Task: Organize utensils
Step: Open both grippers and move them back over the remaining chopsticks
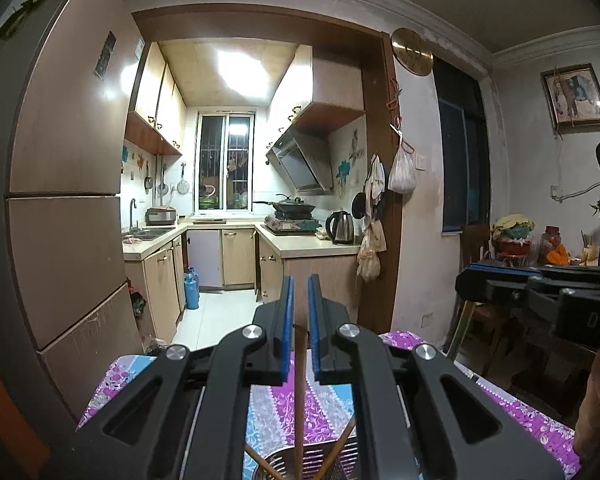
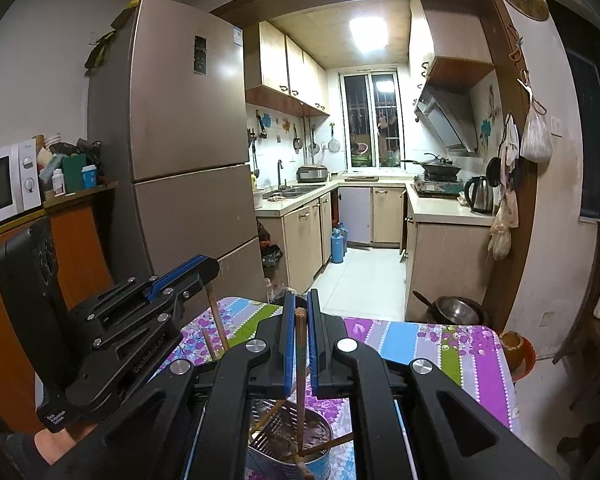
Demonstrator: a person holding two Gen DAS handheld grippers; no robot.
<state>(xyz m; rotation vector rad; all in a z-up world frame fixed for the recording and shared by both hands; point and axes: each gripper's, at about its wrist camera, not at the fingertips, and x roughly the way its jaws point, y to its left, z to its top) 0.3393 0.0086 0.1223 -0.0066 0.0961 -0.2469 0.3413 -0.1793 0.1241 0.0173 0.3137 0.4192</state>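
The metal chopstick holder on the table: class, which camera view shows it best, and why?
The right wrist view: the metal chopstick holder shows its slotted rim, blue wall and chopsticks inside. The left wrist view catches only a strip of its rim at the bottom edge, behind the left gripper.

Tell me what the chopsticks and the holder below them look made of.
Chopsticks: probably wood or bamboo; matte brown, and the cut end looks fibrous. Holder: likely metal; a shiny slotted insert in a glossy pale-blue can. Each hand-held gripper is shut on one chopstick.
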